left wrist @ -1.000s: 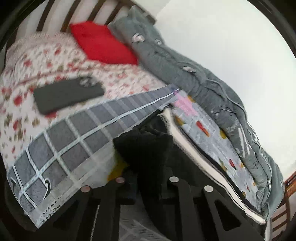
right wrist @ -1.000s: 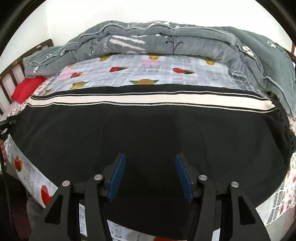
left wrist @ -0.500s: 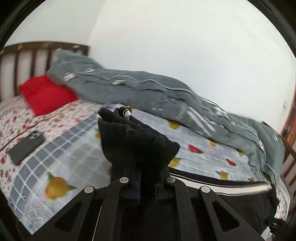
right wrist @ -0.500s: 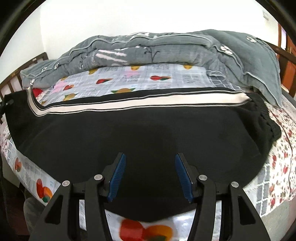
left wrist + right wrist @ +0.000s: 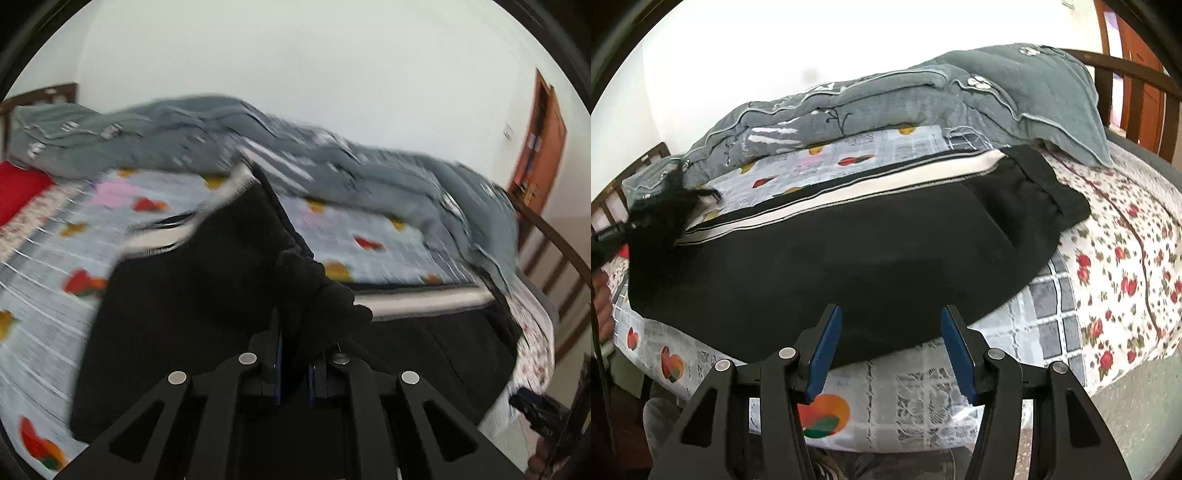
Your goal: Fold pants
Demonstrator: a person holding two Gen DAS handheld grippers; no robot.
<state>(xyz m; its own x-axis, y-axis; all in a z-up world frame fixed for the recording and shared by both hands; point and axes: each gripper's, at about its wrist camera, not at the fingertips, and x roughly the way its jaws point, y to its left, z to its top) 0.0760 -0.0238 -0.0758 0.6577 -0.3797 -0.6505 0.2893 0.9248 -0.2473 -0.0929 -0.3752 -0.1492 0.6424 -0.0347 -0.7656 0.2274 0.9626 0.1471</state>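
Note:
Black pants (image 5: 849, 251) with a white side stripe (image 5: 857, 184) lie lengthwise across the bed, waistband to the right. My left gripper (image 5: 293, 354) is shut on a bunched end of the pants (image 5: 207, 280) and holds it up off the bed, so the fabric hangs in a blurred fold over the rest. In the right wrist view that held bunch (image 5: 661, 206) shows at the far left. My right gripper (image 5: 890, 339) stands open over the near edge of the pants with nothing between its blue pads (image 5: 827, 347).
A grey quilt (image 5: 923, 99) is piled along the far side of the bed. The fruit-print sheet (image 5: 905, 398) and floral sheet (image 5: 1126, 258) cover the mattress. A red pillow (image 5: 18, 188) lies far left, the wooden footboard (image 5: 1137, 92) and a brown door (image 5: 539, 136) right.
My left gripper has swept from the headboard side toward the right, carrying the pants end up and over the laid pants. My right gripper has shifted toward the waistband side, still open.

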